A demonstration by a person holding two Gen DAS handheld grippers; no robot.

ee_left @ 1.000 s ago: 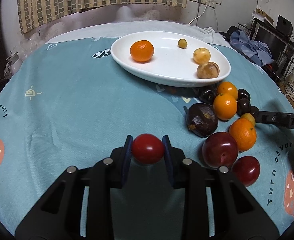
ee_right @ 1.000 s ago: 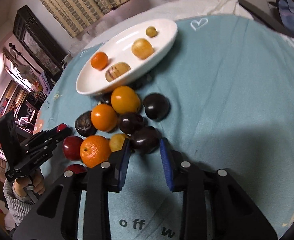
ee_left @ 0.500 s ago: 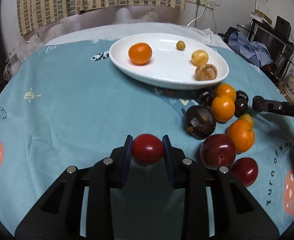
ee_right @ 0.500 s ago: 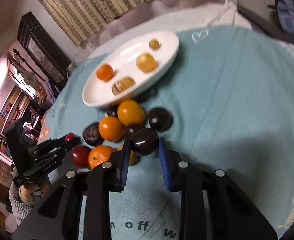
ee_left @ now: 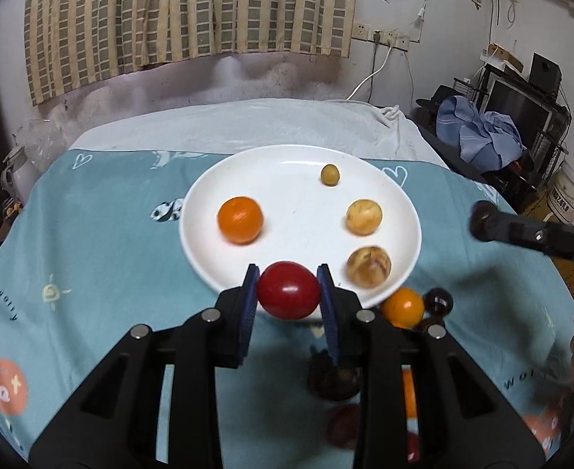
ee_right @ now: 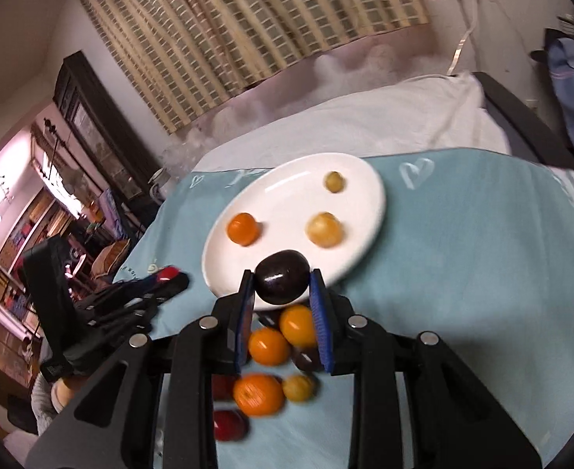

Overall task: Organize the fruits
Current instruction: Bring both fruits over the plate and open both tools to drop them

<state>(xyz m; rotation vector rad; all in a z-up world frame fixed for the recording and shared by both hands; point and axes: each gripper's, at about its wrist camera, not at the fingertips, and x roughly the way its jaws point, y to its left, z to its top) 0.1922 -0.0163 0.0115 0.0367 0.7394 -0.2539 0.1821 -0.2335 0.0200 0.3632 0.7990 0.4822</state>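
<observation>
Nearest, left gripper (ee_left: 289, 299) clamped by its blue-padded jaws on a smooth round red fruit (ee_left: 289, 295), held clear above the teal printed cloth (ee_left: 103, 242) on the tabletop and aimed at the near rim of the wide white round plate (ee_left: 205, 203); probably carried that way for a drop onto the plate. Likewise right gripper (ee_right: 281, 293), jaws shut on a glossy dark purple plum (ee_right: 282, 282), raised over the loose heap of oranges (ee_right: 269, 346) and dark fruits left on the cloth. Both grips across the widest part of the fruit, likely to stop it rolling out.

Farther on, plate already bearing a bright orange mandarin (ee_left: 240, 219), two pale tan round fruits (ee_left: 363, 217) and a small olive-yellow one (ee_left: 330, 174). Bare white space at the near left and centre: room for both loads without knocking the others. Right side more crowded, heap touching the rim there. Grippers near each other over the plate; some risk of collision if both go for the centre. Beyond, white bedding and curtained wall, well apart.
</observation>
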